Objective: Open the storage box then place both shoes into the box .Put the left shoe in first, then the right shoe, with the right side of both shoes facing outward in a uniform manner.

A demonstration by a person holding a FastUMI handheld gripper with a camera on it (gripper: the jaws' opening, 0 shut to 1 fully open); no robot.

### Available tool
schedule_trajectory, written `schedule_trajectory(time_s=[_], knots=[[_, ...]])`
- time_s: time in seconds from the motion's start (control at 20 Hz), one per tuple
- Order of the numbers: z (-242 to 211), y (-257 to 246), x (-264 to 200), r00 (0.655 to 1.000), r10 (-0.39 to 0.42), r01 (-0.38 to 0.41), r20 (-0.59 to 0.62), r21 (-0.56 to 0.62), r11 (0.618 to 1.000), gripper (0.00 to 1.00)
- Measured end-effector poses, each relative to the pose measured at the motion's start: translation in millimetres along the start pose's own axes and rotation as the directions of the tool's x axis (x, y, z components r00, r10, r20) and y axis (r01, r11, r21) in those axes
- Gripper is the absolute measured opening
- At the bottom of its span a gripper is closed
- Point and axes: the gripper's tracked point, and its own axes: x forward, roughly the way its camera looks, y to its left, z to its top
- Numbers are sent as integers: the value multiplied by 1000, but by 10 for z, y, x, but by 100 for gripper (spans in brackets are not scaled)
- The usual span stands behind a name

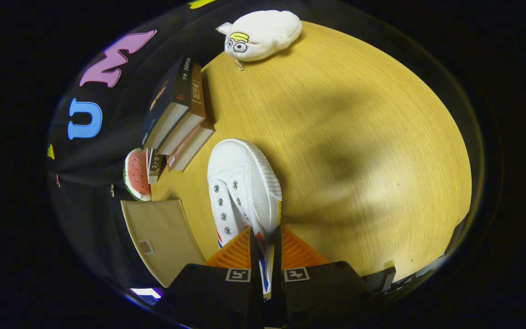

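A: Left to right, we log a watermelon-slice toy [136, 175], a beige storage box [162, 233] below it, then leaning books [178, 116].

B: We note the gripper [263, 256] clamped on the white shoe [244, 183], its side wall pinched between both fingers, toe pointing ahead over the wooden table [359, 137].

A: Beyond, a white plush toy [263, 34] lies on the table's far part.

Book [175, 107] spine lettering is too small to read.
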Motion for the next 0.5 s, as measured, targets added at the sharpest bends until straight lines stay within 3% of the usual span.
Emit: schedule_trajectory(time_s=[0.5], knots=[[-382,1163,-733,989,75,-81,130,44,996,11]])
